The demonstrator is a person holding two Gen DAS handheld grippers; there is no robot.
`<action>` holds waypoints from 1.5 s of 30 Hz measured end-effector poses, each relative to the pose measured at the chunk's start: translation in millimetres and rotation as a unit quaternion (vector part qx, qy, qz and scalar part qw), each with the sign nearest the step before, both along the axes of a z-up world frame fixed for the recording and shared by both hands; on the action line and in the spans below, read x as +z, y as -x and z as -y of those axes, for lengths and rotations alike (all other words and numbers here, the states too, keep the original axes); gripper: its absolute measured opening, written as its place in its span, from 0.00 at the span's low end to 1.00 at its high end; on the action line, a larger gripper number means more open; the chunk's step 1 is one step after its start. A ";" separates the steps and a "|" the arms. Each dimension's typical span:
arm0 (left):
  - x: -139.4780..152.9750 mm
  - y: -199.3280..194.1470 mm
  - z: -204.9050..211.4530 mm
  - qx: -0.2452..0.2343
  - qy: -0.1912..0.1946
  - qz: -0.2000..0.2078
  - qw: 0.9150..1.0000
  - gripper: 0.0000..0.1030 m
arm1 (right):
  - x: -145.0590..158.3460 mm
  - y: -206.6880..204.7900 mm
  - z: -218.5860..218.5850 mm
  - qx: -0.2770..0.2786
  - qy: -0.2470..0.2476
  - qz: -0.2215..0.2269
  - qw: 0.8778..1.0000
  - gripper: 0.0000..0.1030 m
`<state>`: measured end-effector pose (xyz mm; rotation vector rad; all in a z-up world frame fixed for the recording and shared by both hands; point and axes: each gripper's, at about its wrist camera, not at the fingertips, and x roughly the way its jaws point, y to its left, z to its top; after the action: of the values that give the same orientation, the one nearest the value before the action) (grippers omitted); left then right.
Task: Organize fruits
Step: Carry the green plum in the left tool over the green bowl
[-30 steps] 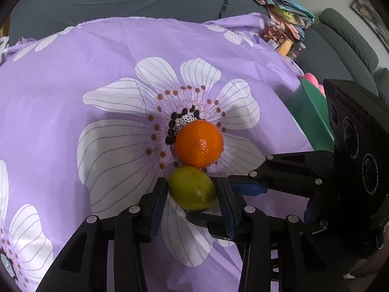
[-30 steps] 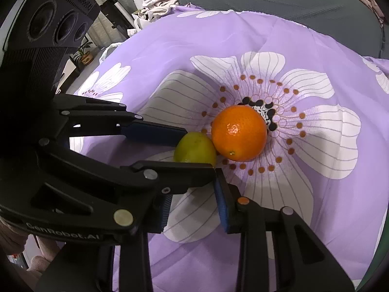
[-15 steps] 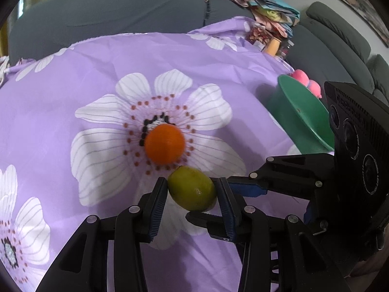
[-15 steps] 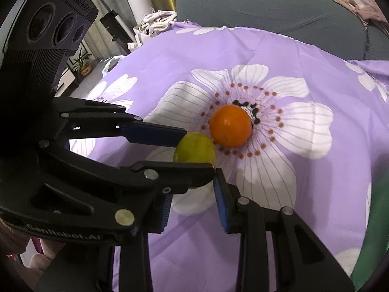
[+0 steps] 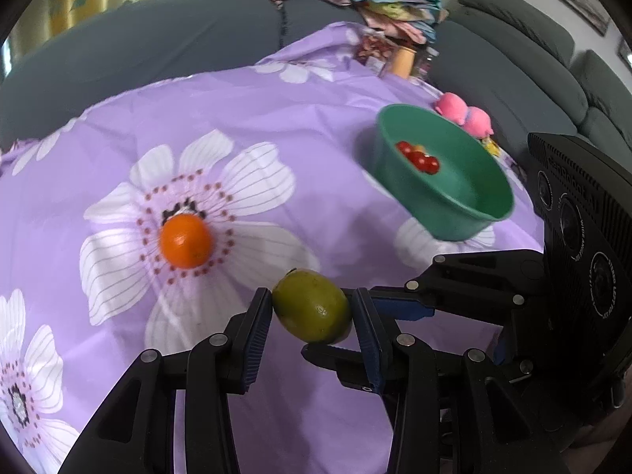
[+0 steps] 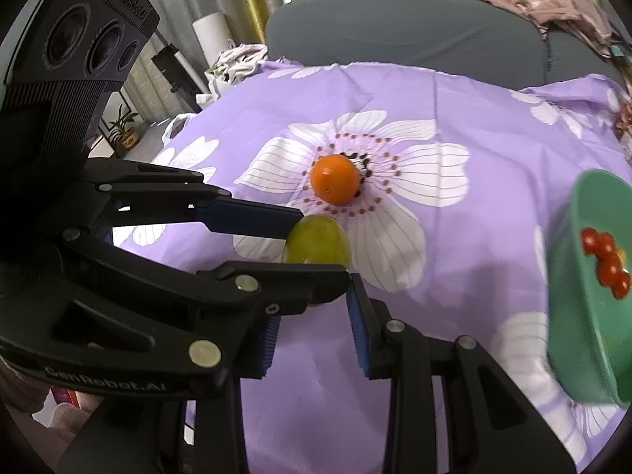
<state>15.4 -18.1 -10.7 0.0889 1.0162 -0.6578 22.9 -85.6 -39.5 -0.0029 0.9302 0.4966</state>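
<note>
A green lime [image 5: 312, 308] hangs above the purple flowered cloth [image 5: 276, 118], with my left gripper [image 5: 312, 316] shut on it, one pad on each side. From the right wrist view the lime [image 6: 316, 241] shows between those same fingers. My right gripper [image 6: 312, 331] sits just below and beside it, jaws a little apart and empty. An orange [image 5: 185, 241] rests on the centre of a white flower, apart from the lime. A green bowl [image 5: 446, 217] at the right holds small red tomatoes [image 5: 420, 158].
A grey sofa [image 5: 158, 51] curves behind the cloth, with piled clothes and books [image 5: 395, 0] on its back. Pink round things [image 5: 466, 112] lie behind the bowl. The bowl [image 6: 572, 316] fills the right edge of the right wrist view.
The lime has lifted off the cloth in my left gripper and moved away from the orange, toward the right. Both grippers rose together, and the green bowl came into view.
</note>
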 end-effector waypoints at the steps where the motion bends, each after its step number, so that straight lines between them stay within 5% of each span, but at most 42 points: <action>1: 2.5 2.2 4.2 -0.004 -0.001 0.003 1.000 0.40 | 1.7 2.5 3.0 -0.003 -0.001 0.003 1.000 0.32; 45: 49.6 22.3 130.0 -0.111 -0.046 0.077 0.990 0.40 | 36.5 41.8 115.1 -0.119 -0.044 0.079 0.989 0.32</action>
<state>-6.9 -148.1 38.9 0.3329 0.8939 -0.7929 -18.9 -200.6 -3.0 0.1455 0.7419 0.3095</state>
